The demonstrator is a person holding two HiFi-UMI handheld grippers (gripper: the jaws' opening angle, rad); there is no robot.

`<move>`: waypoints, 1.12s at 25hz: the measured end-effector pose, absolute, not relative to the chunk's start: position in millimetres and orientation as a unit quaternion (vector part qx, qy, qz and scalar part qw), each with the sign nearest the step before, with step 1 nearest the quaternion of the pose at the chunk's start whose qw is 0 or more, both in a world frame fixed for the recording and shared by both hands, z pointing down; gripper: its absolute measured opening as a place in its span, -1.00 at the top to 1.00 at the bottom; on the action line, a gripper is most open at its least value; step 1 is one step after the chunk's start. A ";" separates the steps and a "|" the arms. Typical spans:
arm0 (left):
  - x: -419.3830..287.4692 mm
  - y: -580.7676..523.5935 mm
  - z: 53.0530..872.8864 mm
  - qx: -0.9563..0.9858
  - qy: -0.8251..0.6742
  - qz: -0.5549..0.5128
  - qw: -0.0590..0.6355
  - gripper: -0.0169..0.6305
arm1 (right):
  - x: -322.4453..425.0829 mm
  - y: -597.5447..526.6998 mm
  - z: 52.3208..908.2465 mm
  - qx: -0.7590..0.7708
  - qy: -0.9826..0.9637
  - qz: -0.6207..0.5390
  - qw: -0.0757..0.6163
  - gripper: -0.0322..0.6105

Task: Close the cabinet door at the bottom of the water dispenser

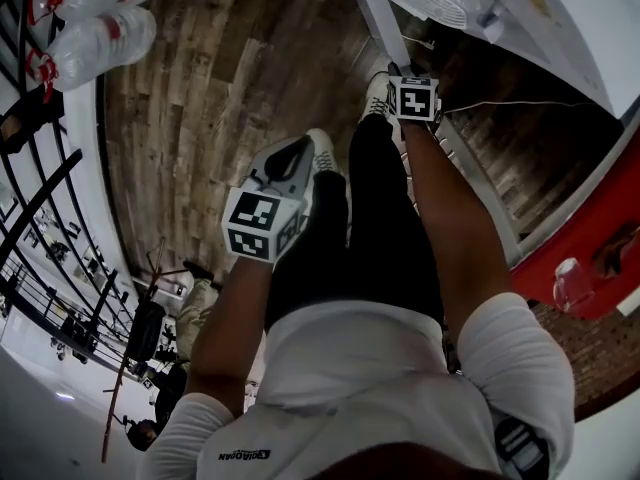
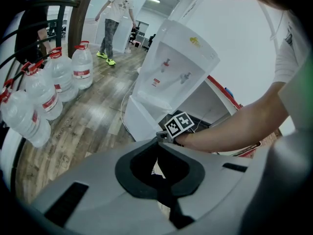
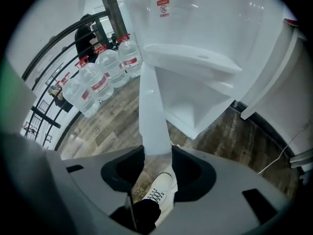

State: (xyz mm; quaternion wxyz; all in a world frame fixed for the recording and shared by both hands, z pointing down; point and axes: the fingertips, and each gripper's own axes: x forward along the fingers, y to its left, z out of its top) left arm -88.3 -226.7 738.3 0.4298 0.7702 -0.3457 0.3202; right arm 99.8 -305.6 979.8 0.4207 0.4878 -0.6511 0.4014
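Head view: the right tool [image 1: 398, 72] reaches low and forward to the door [image 1: 374, 13], whose white edge runs on beyond its tips. The dispenser [image 1: 560, 28] stands to that tool's right. The left tool [image 1: 300, 153] hangs beside the person's leg, well apart from the door.

Left gripper view: the left tool's jaws are pressed together with nothing between them. Ahead and to the right is the dispenser, with the person's right arm [image 2: 230, 131] stretched to its base.

Right gripper view: the right tool pinches the door's free edge, which rises edge-on between its jaws. The open cabinet [image 3: 205, 106] lies ahead and to this tool's right, so the door stands wide open.

The step in hand looks to be swinging the door shut. It would go best with a light pinch, carrying the edge rightward along the hinge's arc, not shoving it straight. The jaw on the cabinet side should come off before the door meets the frame, and a push on the door's face can finish.
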 end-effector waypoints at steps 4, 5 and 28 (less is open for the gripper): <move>-80.3 -228.0 739.3 0.776 -0.336 0.327 0.423 0.96 | 118.7 -310.8 979.3 0.501 -0.643 0.399 0.420 0.32; -77.6 -228.3 739.6 0.777 -0.333 0.328 0.422 0.96 | 123.0 -312.7 979.4 0.503 -0.642 0.397 0.421 0.32; -56.2 -244.0 745.8 0.780 -0.320 0.336 0.420 0.96 | 202.3 -362.8 973.7 0.555 -0.625 0.402 0.374 0.46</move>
